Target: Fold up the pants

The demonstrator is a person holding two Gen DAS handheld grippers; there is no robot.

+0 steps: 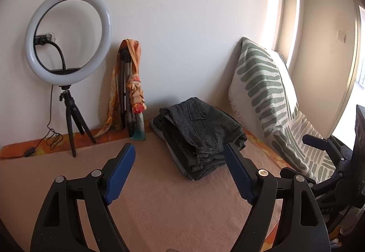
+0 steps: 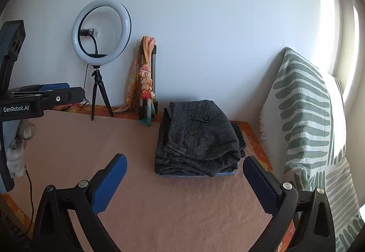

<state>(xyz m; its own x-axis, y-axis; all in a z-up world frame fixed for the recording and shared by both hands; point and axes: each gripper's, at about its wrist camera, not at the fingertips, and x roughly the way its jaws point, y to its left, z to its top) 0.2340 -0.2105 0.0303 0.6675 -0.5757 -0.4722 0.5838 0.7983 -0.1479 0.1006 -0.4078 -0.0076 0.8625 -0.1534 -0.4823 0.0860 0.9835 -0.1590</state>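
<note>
Dark grey checked pants (image 1: 200, 135) lie folded in a compact pile on the tan blanket (image 1: 148, 195), on top of other folded garments, near the back wall. They also show in the right wrist view (image 2: 198, 138). My left gripper (image 1: 180, 149) is open and empty, held above the blanket in front of the pile. My right gripper (image 2: 184, 160) is open and empty, just in front of the pile. The left gripper shows at the left edge of the right wrist view (image 2: 43, 92); the right gripper shows at the right edge of the left wrist view (image 1: 324, 145).
A ring light on a small tripod (image 1: 68, 35) stands at the back left with a trailing cable (image 1: 50, 138). A folded tripod wrapped in an orange scarf (image 1: 132, 92) leans on the wall. Green-striped pillows (image 1: 269, 97) stand at the right.
</note>
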